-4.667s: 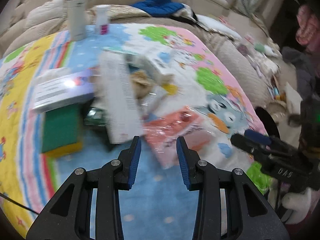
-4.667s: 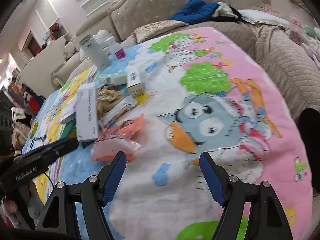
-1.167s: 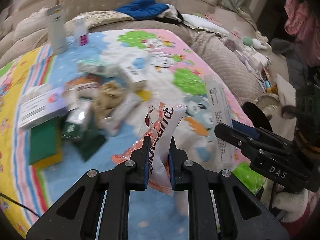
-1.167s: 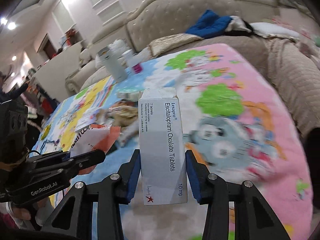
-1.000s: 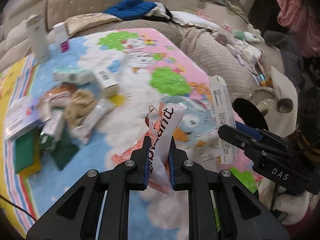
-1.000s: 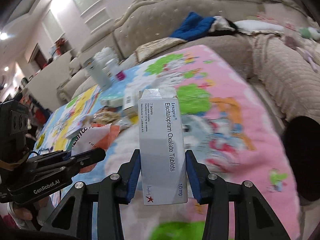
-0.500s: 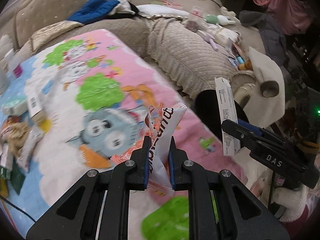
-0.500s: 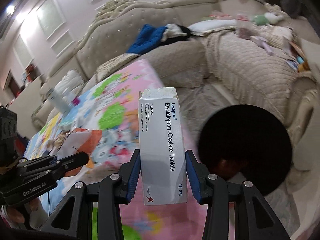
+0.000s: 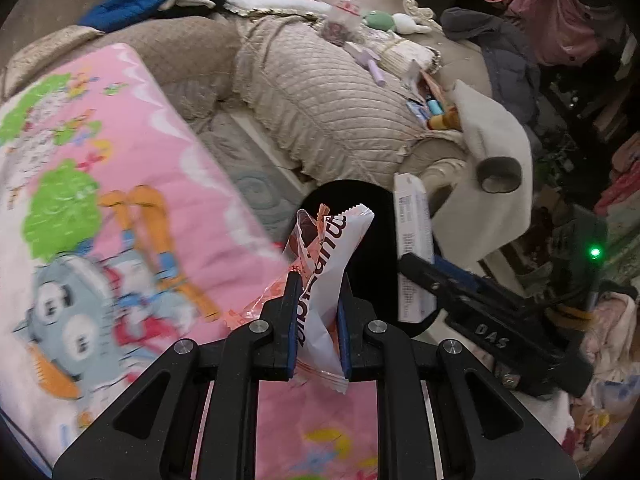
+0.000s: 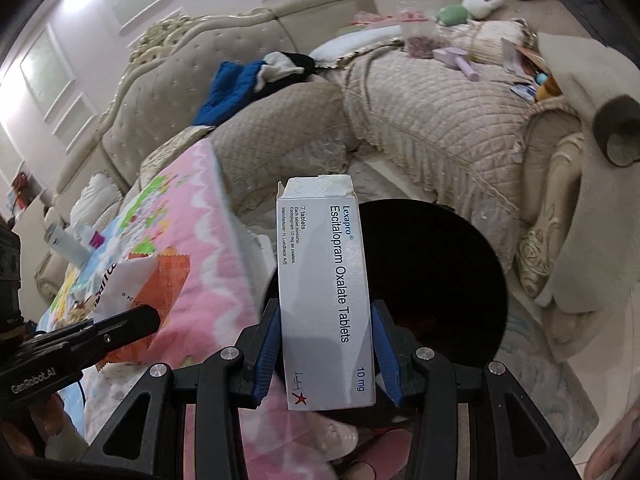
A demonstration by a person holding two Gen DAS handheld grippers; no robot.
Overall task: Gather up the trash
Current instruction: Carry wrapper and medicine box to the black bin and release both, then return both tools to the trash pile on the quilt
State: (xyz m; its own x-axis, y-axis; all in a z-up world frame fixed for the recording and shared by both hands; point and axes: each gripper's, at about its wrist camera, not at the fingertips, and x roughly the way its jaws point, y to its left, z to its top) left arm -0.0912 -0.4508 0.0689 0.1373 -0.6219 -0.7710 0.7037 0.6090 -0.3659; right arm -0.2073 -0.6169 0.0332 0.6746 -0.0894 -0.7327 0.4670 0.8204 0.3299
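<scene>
Left gripper (image 9: 317, 322): fingers clamped on a white and orange snack wrapper (image 9: 326, 264), which stands upright between the pads and sticks out above and below them.
Right gripper (image 10: 325, 346): fingers pressed on both long sides of a grey tablet box (image 10: 325, 292), held upright with its torn top flap uppermost.
Bin (image 10: 440, 272): round black opening on the floor, just behind the tablet box in the right wrist view; its rim lies close to the mat's edge.
Mat (image 9: 100, 184): pink cartoon-print cover on the left of both views; its right edge drops off just beside the bin.
Sofa (image 10: 420, 120): beige quilted seats curve round behind the bin, with a strip of pale floor between them.
Blue garment (image 10: 228, 92): lies on the sofa back, well apart from both grippers.
</scene>
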